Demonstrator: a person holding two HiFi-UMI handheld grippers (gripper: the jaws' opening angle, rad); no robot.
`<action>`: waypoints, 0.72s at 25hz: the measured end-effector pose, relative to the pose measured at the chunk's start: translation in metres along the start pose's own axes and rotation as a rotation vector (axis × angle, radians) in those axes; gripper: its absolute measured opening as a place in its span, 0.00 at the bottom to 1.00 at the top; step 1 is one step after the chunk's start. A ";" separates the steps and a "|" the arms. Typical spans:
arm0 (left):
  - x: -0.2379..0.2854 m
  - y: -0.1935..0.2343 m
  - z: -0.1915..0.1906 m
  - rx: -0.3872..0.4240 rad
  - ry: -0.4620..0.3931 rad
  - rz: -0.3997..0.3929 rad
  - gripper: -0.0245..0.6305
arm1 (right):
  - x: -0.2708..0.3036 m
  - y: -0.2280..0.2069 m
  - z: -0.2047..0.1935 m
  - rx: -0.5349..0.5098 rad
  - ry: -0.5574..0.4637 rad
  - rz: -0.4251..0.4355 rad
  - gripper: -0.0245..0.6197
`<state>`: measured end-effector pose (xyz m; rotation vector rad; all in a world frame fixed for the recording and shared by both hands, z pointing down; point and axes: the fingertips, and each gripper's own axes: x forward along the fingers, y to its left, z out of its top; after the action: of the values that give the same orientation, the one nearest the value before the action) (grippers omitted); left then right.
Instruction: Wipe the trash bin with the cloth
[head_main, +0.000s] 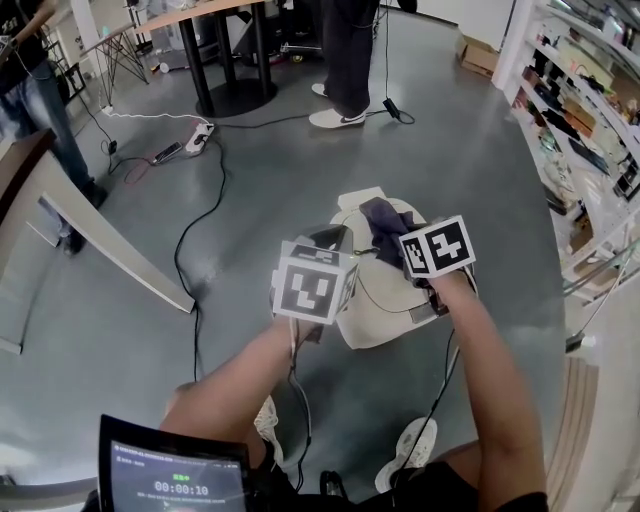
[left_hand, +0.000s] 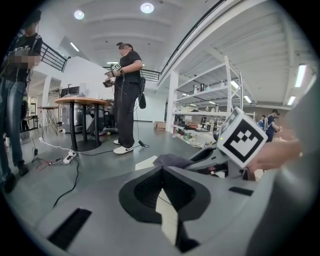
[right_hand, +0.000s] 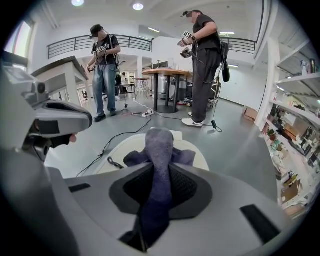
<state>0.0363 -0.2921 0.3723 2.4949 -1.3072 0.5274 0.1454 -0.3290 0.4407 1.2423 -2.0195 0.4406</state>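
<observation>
the purple cloth (right_hand: 159, 145) lies bunched on top of the cream trash bin (head_main: 385, 325) on the floor, pinched in the right gripper (right_hand: 159, 172). both grippers hide most of the bin. the left gripper (left_hand: 160, 171) has its jaws closed and empty. a screen (head_main: 175, 485) reads 00:00:10.

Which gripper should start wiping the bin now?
Right. The right gripper has its jaws shut on the cloth, which hangs right over the bin. The left gripper has its jaws together on nothing, so it would probably need the cloth handed over first.

Purple cloth (head_main: 385, 228) atop cream trash bin (head_main: 372, 325)
</observation>
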 end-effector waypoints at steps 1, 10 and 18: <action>0.002 -0.003 0.000 0.004 0.001 0.001 0.04 | -0.001 -0.006 -0.003 0.001 0.003 -0.005 0.16; 0.006 -0.013 -0.004 0.015 0.026 -0.016 0.04 | -0.008 -0.037 -0.010 0.029 0.010 -0.032 0.16; 0.008 -0.016 -0.006 0.022 0.039 -0.022 0.04 | -0.009 -0.049 -0.011 0.046 0.007 -0.044 0.16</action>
<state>0.0522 -0.2866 0.3804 2.5006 -1.2652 0.5861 0.1958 -0.3399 0.4380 1.3086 -1.9826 0.4726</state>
